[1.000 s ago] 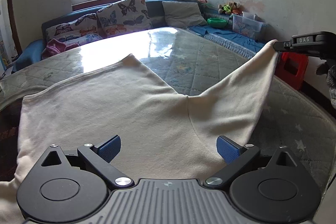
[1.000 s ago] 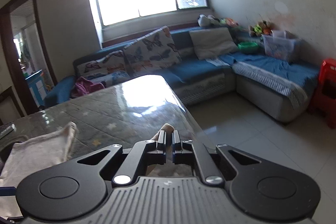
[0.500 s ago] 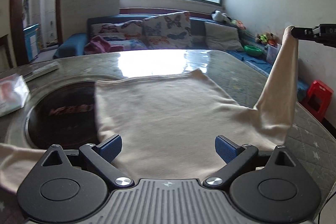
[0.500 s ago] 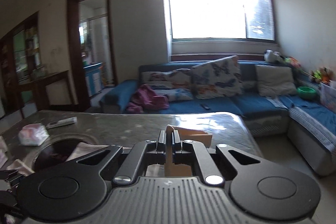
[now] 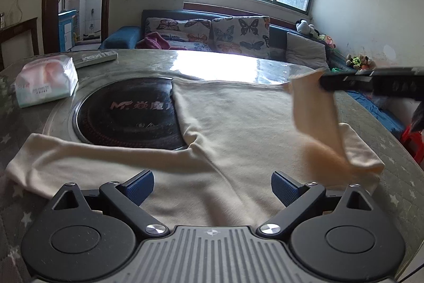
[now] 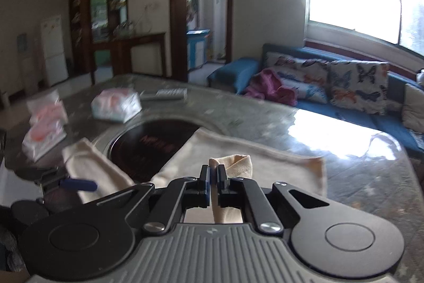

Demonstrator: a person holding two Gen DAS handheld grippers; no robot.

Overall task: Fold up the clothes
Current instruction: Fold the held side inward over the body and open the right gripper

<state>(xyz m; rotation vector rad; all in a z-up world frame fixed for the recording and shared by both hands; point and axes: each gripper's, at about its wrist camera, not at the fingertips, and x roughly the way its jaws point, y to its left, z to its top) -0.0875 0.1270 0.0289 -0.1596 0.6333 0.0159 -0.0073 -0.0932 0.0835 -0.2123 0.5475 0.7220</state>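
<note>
Cream top [image 5: 238, 129] lies spread on our bench [image 5: 392, 177], right fingers [image 6: 205, 184] pinching one sleeve aloft mid-fold, left fingers [image 5: 287, 188] wide apart, other sleeve [image 5: 79, 153] unfolded.

living room clutter around a glass-topped bench [image 5: 384, 192]

a round black hotplate [image 5: 127, 113] is set into the bench; left of it lies a tissue pack [image 5: 45, 81], beyond that a remote [image 5: 95, 58]. behind the bench, a blue sofa [image 5: 124, 35] with butterfly cushions [image 5: 239, 35] and a pink cloth [image 5: 156, 40].
</note>
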